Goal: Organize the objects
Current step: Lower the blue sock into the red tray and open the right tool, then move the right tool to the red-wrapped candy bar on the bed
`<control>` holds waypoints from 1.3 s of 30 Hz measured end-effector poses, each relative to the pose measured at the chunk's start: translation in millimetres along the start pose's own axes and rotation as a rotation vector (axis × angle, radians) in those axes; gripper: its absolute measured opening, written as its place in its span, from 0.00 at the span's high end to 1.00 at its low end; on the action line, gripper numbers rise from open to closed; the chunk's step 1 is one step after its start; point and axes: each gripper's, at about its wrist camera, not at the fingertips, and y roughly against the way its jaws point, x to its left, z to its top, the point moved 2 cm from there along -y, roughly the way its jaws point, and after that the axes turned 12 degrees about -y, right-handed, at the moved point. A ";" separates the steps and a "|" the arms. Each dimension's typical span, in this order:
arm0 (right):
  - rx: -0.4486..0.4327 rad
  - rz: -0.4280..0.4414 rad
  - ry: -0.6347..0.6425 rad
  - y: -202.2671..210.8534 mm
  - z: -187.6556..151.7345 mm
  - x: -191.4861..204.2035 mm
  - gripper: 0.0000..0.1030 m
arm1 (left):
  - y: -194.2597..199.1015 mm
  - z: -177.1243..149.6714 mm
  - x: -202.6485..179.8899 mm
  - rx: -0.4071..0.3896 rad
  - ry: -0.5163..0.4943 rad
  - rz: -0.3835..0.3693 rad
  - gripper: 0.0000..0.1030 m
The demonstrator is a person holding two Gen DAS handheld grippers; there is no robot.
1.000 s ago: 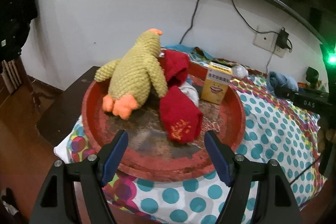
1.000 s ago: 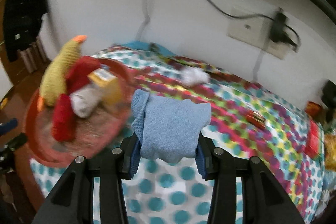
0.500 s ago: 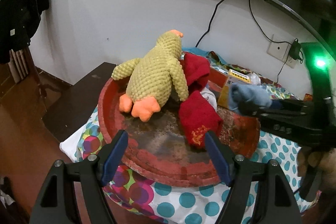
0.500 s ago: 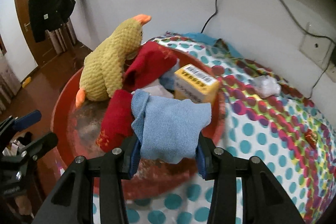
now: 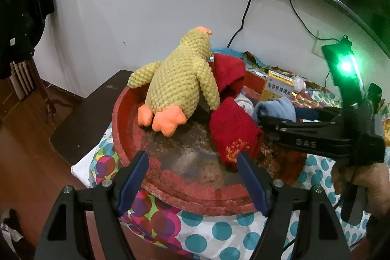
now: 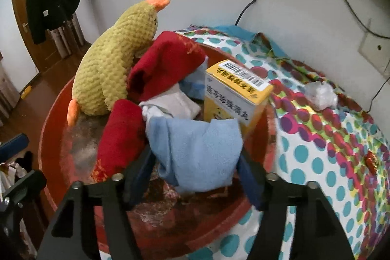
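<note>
The right gripper (image 6: 195, 177) had its fingers clamped on the blue cloth (image 6: 197, 150), low over the red tray (image 6: 48, 138) beside the yellow box (image 6: 234, 99). Risk as I saw it: dropped there, it could slump onto the red sock (image 6: 121, 138) or tip the box. The left gripper (image 5: 192, 182) stood wide, empty. A second earlier that cloth was out over the dotted tabletop (image 6: 316, 162).

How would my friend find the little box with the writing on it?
Look for the big round red tray on the polka-dot cloth. Inside it, on the side away from the fuzzy yellow plush duck, stands a small yellow-and-white cardboard box. It is the only stiff, square-cornered thing among soft items, with a barcode on top.
</note>
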 end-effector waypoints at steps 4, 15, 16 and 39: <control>-0.032 0.030 -0.012 18.2 10.3 3.0 0.34 | -1.1 -0.8 -3.0 0.008 -0.009 -0.001 0.25; -0.120 -0.211 -0.190 27.7 33.9 -108.4 0.31 | -0.9 -2.4 -25.5 0.016 -0.067 -0.014 0.25; -0.115 -0.243 -0.206 24.5 36.8 -123.5 0.31 | -0.2 -2.9 -29.2 0.014 -0.078 -0.020 0.25; 0.037 -0.205 -0.113 -177.2 120.6 -113.8 0.41 | 12.7 -5.9 -156.3 -0.047 -0.486 -0.193 0.25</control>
